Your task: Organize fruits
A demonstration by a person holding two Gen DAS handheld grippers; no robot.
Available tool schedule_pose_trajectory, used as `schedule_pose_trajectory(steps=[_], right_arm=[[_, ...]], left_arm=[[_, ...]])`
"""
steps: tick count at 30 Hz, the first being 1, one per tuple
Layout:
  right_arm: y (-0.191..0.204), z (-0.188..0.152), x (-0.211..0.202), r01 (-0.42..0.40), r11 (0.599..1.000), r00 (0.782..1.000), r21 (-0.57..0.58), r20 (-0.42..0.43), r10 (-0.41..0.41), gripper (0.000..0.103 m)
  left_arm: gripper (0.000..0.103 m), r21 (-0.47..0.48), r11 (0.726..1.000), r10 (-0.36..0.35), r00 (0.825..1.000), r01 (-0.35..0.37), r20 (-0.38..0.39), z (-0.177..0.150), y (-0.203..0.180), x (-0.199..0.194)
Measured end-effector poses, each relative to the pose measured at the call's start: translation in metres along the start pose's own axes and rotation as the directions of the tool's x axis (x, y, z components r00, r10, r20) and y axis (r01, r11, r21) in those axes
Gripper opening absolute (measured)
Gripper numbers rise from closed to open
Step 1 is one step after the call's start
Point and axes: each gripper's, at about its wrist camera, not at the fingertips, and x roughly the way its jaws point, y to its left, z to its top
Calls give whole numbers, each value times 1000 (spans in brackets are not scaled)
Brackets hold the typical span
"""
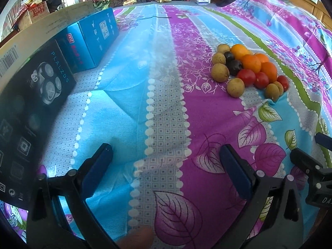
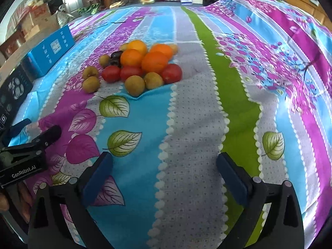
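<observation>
Near ground: we see bare bedsheet (image 2: 186, 145) from both grippers up to the fruit pile (image 2: 137, 66), nothing lying between.
Right of pile: open sheet, wide and unbroken, rising into a fold toward the far right.
Left of pile: open sheet as far as the black box (image 1: 39, 95) and blue box (image 1: 91, 39), which stand in a row along the left edge.
Behind boxes: a cardboard panel (image 1: 41, 25) walls that side.
Pile itself: fruits packed touching, no gap between them.
Far edge: clutter beyond the sheet.
</observation>
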Motion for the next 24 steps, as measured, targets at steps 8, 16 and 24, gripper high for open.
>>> schedule_pose_trajectory(steps=[8,16,24], right_arm=[[5,-3,3,29,999,999,-18,26,-28,103],[3,-4,3,21,1000,999,-9,35,-20,103],[3,-7,2,19,1000,998,7,54,-19,103]], left_arm=[[103,-2,1000,-2,1000,2,2,0,0,1],[103,-1,1000,-1,1000,1,2,-1,0,1],[103,-2,1000,-2,1000,2,3,-1,0,1]])
